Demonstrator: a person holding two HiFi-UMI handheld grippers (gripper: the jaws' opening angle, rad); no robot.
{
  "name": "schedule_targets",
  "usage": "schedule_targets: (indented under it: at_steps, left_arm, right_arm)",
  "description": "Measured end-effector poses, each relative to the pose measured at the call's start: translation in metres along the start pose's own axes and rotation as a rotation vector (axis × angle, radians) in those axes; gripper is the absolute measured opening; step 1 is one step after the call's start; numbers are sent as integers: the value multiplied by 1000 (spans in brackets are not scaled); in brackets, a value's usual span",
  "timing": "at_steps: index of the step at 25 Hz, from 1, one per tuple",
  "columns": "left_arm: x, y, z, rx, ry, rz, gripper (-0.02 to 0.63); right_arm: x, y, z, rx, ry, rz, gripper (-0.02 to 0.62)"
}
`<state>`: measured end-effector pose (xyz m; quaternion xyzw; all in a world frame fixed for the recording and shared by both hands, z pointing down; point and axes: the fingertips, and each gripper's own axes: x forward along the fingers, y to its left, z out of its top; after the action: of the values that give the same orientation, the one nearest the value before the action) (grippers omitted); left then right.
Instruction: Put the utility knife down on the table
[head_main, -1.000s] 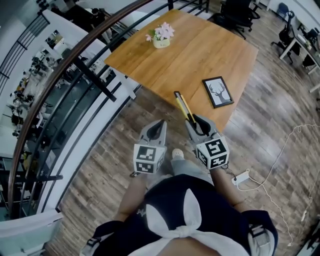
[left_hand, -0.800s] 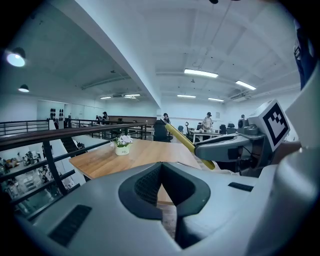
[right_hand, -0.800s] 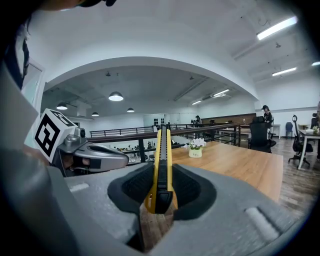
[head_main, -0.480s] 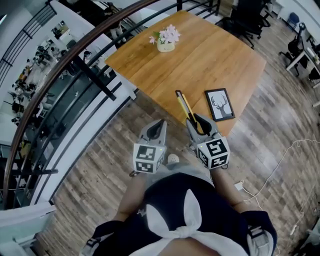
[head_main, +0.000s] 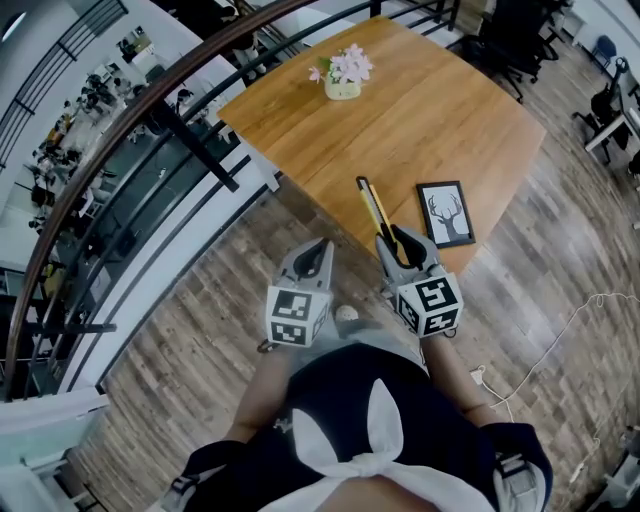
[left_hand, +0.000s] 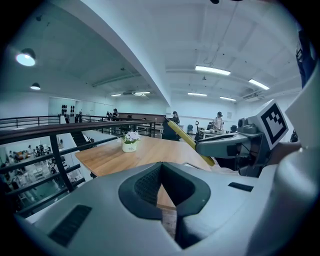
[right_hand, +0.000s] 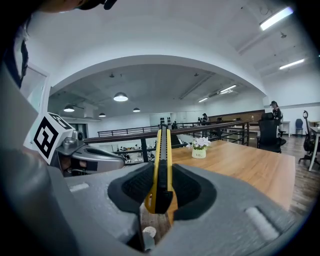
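Sticking out past the tips of the right gripper, the utility knife is held tight between the two jaws. The yellow and black handle is squeezed by the dark pads on both sides, with its thin edge turned up. The knife is pointed forward, away from the person, and its far end is seen over the near edge of the wooden table. It is not laid on the table yet; it is held up in the air.

The left gripper is held just beside the right one, over the wood floor, short of the table. Its jaws are pressed together and nothing is held between them.

On the table, a small picture frame with a deer drawing is laid flat, near the knife on its right side. A little pot of pink flowers is set at the far side, close to the dark railing.
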<state>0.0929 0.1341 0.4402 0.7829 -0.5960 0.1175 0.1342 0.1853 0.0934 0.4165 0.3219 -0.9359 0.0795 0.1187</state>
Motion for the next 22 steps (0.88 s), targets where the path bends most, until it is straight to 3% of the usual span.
schedule_targets:
  at_steps: [22]
  left_arm:
    - [67,33,21,17,27,-76,17]
  right_arm:
    - [53,-46,26,14,-16,-54,114]
